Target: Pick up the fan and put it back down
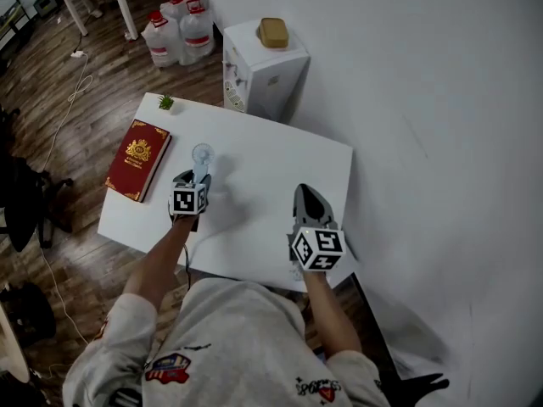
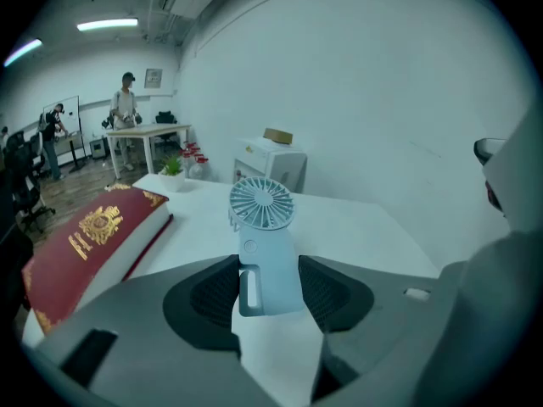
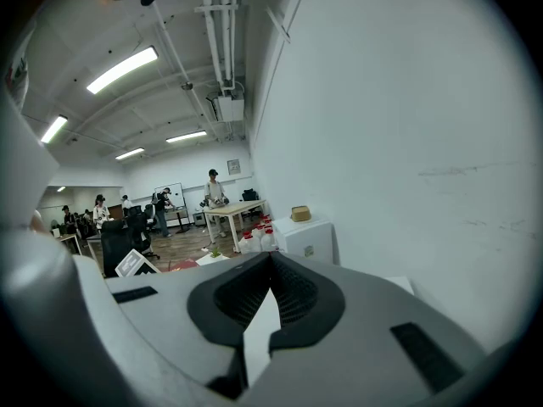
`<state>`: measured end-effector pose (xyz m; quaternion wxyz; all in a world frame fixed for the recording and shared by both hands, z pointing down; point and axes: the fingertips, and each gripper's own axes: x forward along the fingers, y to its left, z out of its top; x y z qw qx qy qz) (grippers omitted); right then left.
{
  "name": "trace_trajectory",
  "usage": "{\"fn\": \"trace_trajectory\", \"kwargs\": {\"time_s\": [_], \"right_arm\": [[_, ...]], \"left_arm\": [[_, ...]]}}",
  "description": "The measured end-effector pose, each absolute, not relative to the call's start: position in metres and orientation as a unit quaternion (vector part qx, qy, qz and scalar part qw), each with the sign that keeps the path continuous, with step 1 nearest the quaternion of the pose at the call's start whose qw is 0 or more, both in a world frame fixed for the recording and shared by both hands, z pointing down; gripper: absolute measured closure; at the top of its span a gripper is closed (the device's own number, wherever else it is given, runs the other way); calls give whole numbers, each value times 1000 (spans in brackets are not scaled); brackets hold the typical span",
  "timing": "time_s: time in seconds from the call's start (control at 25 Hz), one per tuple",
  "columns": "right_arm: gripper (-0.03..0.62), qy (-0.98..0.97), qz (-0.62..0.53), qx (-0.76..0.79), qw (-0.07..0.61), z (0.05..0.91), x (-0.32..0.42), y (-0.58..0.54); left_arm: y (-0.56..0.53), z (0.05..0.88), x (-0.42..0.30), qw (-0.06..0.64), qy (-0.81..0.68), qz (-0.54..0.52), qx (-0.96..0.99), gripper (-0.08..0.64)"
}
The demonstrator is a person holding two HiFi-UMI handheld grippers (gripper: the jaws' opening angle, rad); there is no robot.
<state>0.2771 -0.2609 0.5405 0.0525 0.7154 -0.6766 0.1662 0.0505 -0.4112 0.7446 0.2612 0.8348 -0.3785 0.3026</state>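
A small pale-blue handheld fan (image 2: 261, 203) has its round grille pointing away from me and its handle between my left gripper's pads. The left gripper (image 2: 270, 261) is shut on that handle and seems to hold the fan slightly above the white table (image 1: 271, 159). In the head view the fan (image 1: 202, 153) shows just beyond the left gripper (image 1: 200, 176), near the table's middle left. My right gripper (image 1: 304, 190) hovers over the table's right part, shut with nothing in it; its fingertips (image 3: 271, 257) meet.
A red book (image 1: 138, 159) lies at the table's left edge, with a small potted plant (image 1: 165, 103) at the far left corner. Behind the table stand a white cabinet (image 1: 263, 70) with a tan box (image 1: 273, 32) on top, and water jugs (image 1: 182, 24). A white wall runs along the right.
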Motion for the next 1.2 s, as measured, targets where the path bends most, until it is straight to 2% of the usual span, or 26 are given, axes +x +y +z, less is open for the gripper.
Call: {"fn": "trace_trajectory", "kwargs": {"time_s": [0.24, 0.52, 0.88, 1.2], "right_arm": [[601, -696, 158, 699, 51, 537, 259, -274], [601, -715, 141, 683, 49, 524, 246, -288], [601, -717, 126, 684, 34, 506, 250, -299], [601, -722, 117, 681, 31, 496, 249, -304]], "left_arm": [[-417, 685, 58, 193, -375, 247, 872, 350], [-418, 605, 68, 146, -366, 173, 903, 350], [-419, 528, 70, 129, -361, 77, 921, 350], [-415, 508, 66, 123, -358, 57, 924, 350]]}}
